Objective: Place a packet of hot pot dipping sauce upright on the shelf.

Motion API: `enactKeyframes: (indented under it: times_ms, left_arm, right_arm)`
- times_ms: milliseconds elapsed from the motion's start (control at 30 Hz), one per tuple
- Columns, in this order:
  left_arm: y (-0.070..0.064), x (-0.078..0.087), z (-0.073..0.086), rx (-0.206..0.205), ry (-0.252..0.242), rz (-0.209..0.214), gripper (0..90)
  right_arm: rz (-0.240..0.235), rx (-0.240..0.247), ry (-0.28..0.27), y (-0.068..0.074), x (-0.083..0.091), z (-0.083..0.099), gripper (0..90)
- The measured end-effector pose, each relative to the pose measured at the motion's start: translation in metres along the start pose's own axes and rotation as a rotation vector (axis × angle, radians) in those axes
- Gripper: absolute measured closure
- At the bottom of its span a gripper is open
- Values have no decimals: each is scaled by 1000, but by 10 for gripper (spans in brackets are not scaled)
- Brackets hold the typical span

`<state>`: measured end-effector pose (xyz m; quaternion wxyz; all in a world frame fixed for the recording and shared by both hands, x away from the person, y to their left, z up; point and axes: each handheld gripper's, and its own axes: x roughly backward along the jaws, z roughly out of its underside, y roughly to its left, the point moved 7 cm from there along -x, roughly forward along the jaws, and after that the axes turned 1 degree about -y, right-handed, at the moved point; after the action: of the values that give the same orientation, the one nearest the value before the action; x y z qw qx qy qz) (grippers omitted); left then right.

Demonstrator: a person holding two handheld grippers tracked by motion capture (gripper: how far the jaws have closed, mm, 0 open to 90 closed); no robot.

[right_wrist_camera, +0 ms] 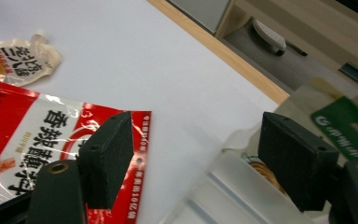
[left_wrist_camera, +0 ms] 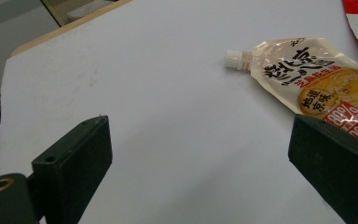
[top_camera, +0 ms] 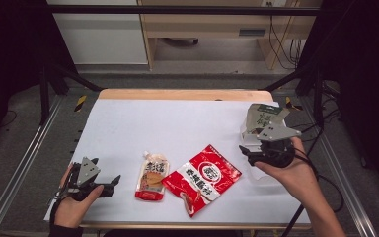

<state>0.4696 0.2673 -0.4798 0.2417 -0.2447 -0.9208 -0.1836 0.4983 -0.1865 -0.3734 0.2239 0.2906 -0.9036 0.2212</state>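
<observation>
Both tongs are wide and hold nothing. The left gripper (top_camera: pixel 109 183) waits at the lower left, pointing at the spout pouch (top_camera: pixel 152 181). The right gripper (top_camera: pixel 254 149) hovers by the red bag (top_camera: pixel 203 178), maybe ready to grab.

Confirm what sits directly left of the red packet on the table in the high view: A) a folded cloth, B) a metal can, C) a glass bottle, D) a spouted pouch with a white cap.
D: the spouted pouch lies flat just left of the red packet, its white cap pointing away from the person.
</observation>
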Motion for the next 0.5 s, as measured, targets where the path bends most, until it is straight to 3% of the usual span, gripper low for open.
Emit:
enactKeyframes:
  times_ms: [500]
  left_arm:
    - [-4, -1, -1, 7, -8, 25, 63]
  right_arm:
    - [-93, -27, -13, 60, -33, 5, 228]
